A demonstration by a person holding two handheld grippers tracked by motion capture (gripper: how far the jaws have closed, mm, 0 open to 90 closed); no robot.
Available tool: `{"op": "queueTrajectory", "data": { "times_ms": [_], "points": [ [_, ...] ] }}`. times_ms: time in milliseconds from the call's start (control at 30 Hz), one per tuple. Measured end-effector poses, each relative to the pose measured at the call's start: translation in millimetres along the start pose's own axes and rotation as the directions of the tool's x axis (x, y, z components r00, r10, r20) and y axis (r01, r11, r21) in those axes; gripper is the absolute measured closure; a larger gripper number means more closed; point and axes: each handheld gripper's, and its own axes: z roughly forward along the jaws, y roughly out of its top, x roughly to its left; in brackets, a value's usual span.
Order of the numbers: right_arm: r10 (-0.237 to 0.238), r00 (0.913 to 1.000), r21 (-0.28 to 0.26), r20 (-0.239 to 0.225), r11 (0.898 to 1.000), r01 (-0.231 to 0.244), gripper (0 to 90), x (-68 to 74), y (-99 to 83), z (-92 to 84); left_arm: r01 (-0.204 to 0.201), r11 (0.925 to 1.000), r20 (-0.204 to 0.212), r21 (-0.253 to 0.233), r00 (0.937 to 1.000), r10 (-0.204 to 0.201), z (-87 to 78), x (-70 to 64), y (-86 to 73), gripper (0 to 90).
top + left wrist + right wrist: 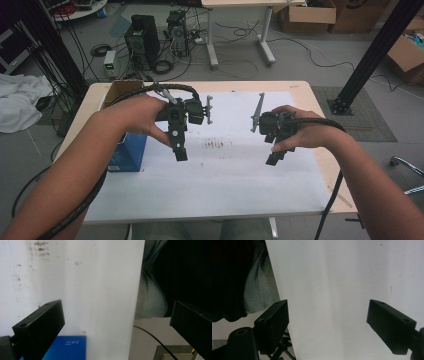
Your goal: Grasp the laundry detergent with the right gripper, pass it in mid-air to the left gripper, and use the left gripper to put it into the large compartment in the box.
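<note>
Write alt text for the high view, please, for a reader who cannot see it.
A person holds the left claw and right claw above a white sheet on a wooden table, both empty. A blue box stands at the sheet's left edge.

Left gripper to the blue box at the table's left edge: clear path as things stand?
Probably yes. The left gripper hovers open over the white sheet, just right of the blue box, with nothing between them. In the left gripper view the box lies right below the empty jaws.
</note>
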Motion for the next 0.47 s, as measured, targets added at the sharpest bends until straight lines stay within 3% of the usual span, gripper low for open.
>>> {"op": "queueTrajectory", "data": {
  "times_ms": [467],
  "points": [
    [0.01,0.9999,-0.004,-0.004,1.0,-0.01,18.0,-2.1,-3.5,-0.9,-0.009,0.9999,0.003,0.004,1.0,0.009,1.5,3.4,7.2,0.1]
  ]
}}
